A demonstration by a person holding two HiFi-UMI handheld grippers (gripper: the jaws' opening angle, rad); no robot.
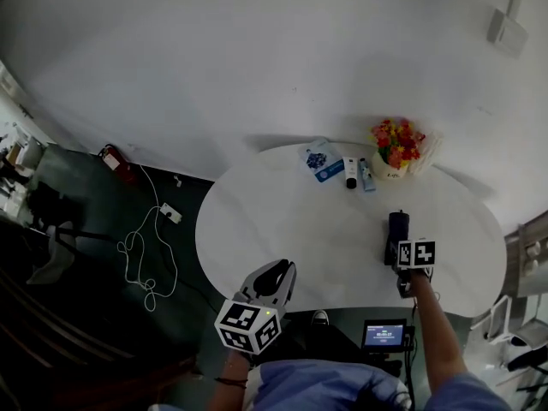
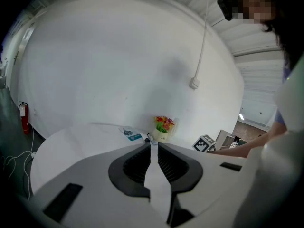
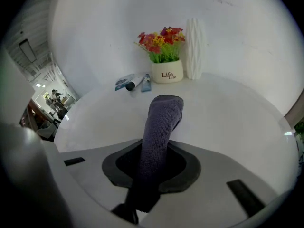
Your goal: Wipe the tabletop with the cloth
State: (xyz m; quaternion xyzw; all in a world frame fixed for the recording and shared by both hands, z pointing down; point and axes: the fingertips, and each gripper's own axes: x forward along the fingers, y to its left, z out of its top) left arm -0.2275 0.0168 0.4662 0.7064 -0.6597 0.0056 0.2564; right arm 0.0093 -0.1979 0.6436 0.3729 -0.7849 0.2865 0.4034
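Observation:
A dark grey cloth point(image 3: 159, 132) is rolled up and sticks out forward over the white oval tabletop point(image 3: 228, 108). My right gripper point(image 3: 152, 167) is shut on the cloth. In the head view the cloth point(image 1: 397, 229) lies on the right part of the tabletop point(image 1: 291, 221), ahead of the right gripper point(image 1: 404, 255). My left gripper point(image 1: 276, 276) hovers at the table's near edge, left of the right one. Its jaws are shut with nothing between them in the left gripper view point(image 2: 153, 158).
At the table's far side stand a pot of red and yellow flowers point(image 1: 396, 148), a white ribbed vase point(image 3: 194, 49), small tubes point(image 1: 357, 175) and a blue packet point(image 1: 318, 160). A white cable point(image 1: 145, 255) lies on the dark floor at left. A small screen point(image 1: 384, 335) sits below the table edge.

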